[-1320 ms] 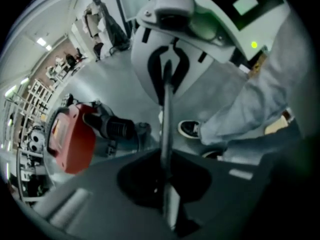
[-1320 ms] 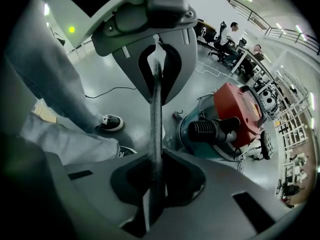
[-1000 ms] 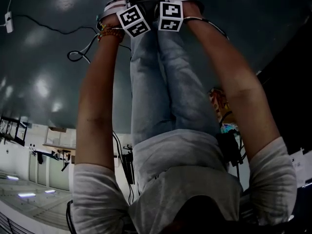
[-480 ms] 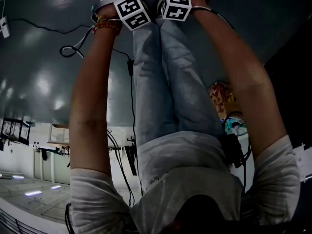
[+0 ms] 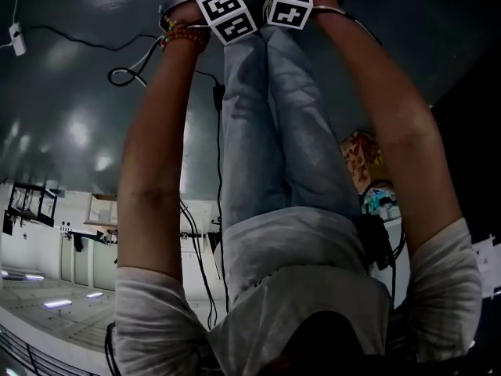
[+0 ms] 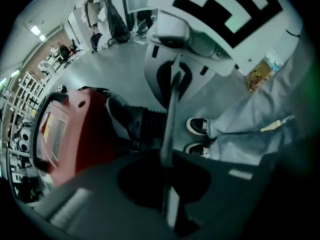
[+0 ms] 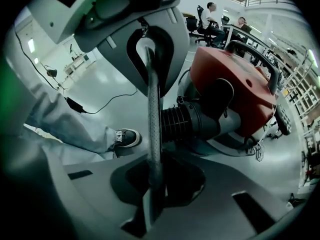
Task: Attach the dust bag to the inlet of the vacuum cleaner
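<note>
The vacuum cleaner has a red top (image 7: 235,79) and a black ribbed hose (image 7: 185,121) coming off its side. It fills the right of the right gripper view. The same red top (image 6: 70,134) and hose (image 6: 142,126) lie at the left of the left gripper view. My left gripper (image 6: 172,76) and right gripper (image 7: 150,59) are both shut with nothing between the jaws. They point tip to tip at each other, just above the hose. In the head view only their marker cubes (image 5: 227,12) show, at the far end of my arms. No dust bag is in view.
My own legs and black shoes (image 7: 125,136) stand on the grey floor beside the vacuum. A black cable (image 5: 125,77) loops over the floor to the left. People sit at desks (image 7: 210,19) far back, and shelving stands beyond the vacuum.
The vacuum now looms much larger and closer in both gripper views, so both grippers have moved down toward it. Both stayed shut and tip to tip.
</note>
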Demonstrator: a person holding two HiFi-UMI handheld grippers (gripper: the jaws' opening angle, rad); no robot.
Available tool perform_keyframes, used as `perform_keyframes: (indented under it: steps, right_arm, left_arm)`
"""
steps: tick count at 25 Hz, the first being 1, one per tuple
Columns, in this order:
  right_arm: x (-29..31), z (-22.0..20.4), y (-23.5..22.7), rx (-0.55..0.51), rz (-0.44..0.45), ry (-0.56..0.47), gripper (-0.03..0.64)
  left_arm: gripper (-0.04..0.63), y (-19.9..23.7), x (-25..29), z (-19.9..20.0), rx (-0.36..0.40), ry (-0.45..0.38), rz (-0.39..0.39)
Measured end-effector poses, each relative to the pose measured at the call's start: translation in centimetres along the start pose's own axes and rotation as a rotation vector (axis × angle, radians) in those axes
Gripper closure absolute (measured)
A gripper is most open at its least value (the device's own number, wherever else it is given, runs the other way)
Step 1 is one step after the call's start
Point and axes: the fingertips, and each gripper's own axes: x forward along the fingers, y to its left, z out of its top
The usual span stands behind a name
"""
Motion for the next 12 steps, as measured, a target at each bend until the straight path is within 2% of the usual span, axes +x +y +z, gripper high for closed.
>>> perform_keyframes:
  steps: [2,6,8,12]
  right_arm:
    - [-0.5,0.2,0.2,-0.02,-0.018,0.023,0.588]
    - [-1.9,1.0,0.4,-0.039,-0.036,0.006,0.587]
    - [-1.7,0.8,0.0,-0.034,-0.029,0.004,0.586]
    - [-0.7,0.4,-0.7,-0.064,-0.015,0.031,0.586]
  left_arm:
    - [0.577,0.0,0.2,0.0,0.025,0.005,-0.005]
    - [0.577,-0.1,1.3,-0.4,0.005,0.047,-0.014]
    - [0.574,-0.2,1.5,0.0,0.019,0.059,-0.009]
    - [0.574,-0.1,0.8,0.5,0.043,0.031,-0.02]
